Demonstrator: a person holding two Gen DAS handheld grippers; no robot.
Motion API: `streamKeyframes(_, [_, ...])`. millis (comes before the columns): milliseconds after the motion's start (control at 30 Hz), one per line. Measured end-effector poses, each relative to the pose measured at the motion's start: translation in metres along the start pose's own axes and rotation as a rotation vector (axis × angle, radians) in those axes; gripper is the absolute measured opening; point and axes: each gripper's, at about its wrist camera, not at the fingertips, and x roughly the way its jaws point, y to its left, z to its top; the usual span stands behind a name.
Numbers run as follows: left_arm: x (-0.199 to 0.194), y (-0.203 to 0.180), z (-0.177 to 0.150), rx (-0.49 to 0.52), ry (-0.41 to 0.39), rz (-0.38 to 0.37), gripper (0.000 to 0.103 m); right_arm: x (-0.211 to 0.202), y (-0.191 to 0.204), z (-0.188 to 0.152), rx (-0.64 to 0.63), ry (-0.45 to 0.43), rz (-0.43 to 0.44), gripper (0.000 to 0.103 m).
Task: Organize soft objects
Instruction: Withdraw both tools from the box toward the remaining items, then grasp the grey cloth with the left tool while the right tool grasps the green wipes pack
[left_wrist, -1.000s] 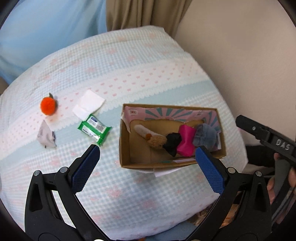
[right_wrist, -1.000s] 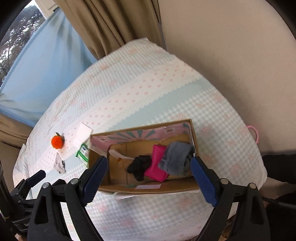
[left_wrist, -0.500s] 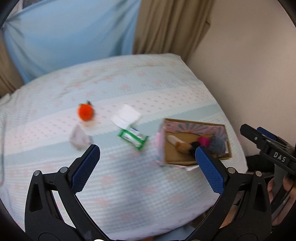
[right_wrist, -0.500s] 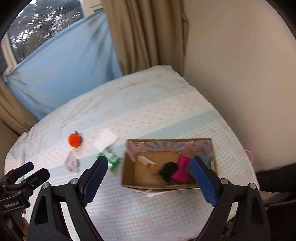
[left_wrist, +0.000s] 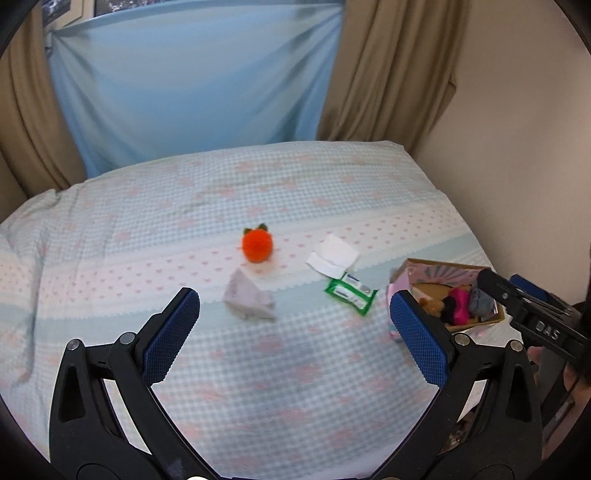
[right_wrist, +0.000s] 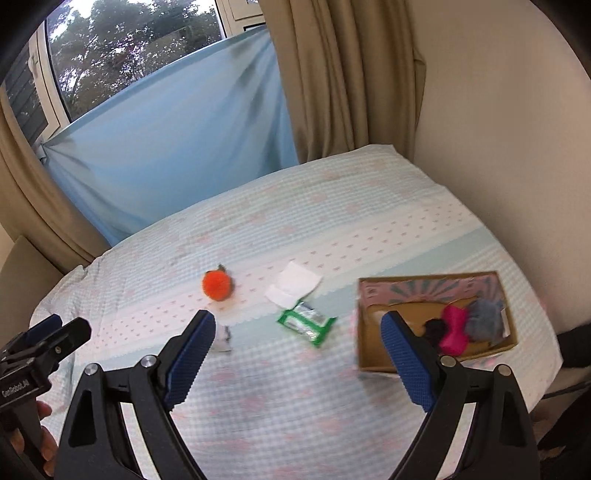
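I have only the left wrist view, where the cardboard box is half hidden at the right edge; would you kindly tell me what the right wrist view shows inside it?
Observer: The right wrist view shows more of the cardboard box: a black piece, a pink piece and a grey piece lie side by side toward its right end.
Operator: Thank you. Is the right gripper holding anything?
Observer: No. The right gripper is open, with nothing between its blue pads.
Operator: Is my left gripper visible from there?
Observer: Yes. The left gripper shows at the left edge of that view, with fingers of the person's hand below it.
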Motion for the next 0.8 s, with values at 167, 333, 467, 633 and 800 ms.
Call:
streamKeyframes(167, [0.018, 0.04, -0.006, -0.013, 0.023, -0.006, 0.103, 0.024, 0.029, -0.016, 0.038, 0.008, -0.005, 0.089])
streamKeyframes(333, [0.055, 0.067, -0.01, -0.048, 0.075, -0.025, 0.103, 0.055, 0.043, -0.025, 0.008, 0.012, 0.016, 0.089])
streamKeyframes(467, [0.096, 0.083, -0.016, -0.08, 0.137, -0.024, 0.103, 0.082, 0.042, -0.028, -0.028, 0.031, 0.018, 0.089])
streamKeyframes(633, [0.148, 0.097, -0.028, -0.118, 0.211, -0.035, 0.103, 0.128, 0.035, -0.034, -0.116, 0.107, 0.007, 0.089])
streamKeyframes(800, [0.21, 0.109, -0.043, -0.128, 0.298, -0.037, 0.103, 0.192, 0.018, -0.046, -0.193, 0.237, -0.013, 0.089])
